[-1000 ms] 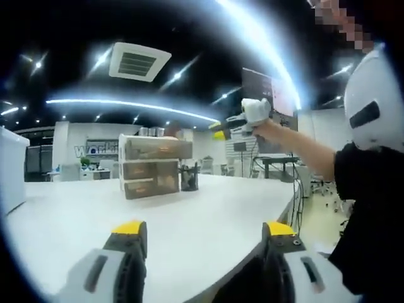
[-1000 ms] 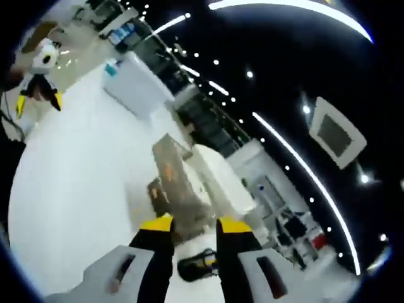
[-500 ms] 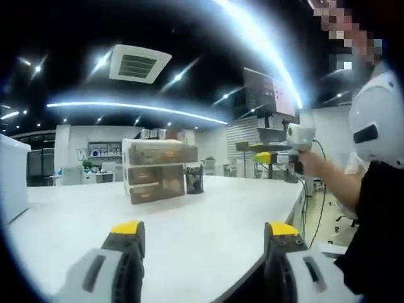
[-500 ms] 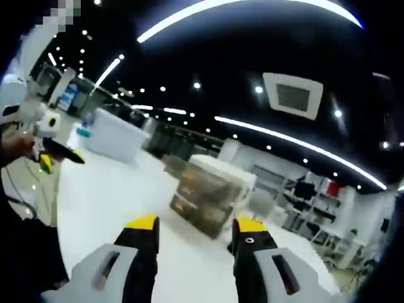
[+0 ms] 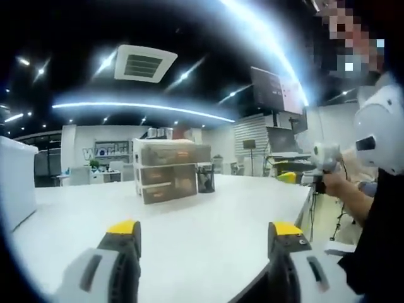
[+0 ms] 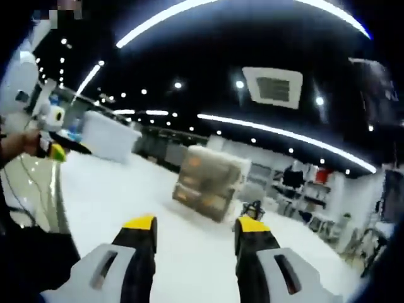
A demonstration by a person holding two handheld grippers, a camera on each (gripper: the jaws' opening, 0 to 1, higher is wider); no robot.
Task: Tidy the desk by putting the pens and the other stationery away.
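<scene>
The right gripper (image 5: 297,178) has dropped. A second ago it was up high over the see-through plastic box of three drawers (image 5: 169,178); now, in the left gripper view, it sits low, off past the edge of the white desk (image 5: 208,233), well to the right of the drawer box. Its camera has rolled level too, so in the right gripper view the drawer box (image 6: 208,183) now stands straight up instead of leaning. The left gripper (image 5: 199,237) has hardly moved.

Both grippers have their yellow-tipped jaws spread wide, and nothing is between them. The right gripper's own jaws (image 6: 197,230) point at the drawer box from far off.

The small black mesh pen cup (image 5: 205,180) stands right beside the drawer box, on its right side. I can't see any loose pens or other bits on the desk near the box, and I can't tell what is inside the cup or the drawers.

The drawer box looks stiff and light, so a drawer should slide out with a soft pull on its front edge. It might scoot on the smooth desk, so the other gripper may need to hold it. The pen cup is light and could tip over; grab it by the rim. Pens are thin, hard and roll easily, so pinch them in the middle.
</scene>
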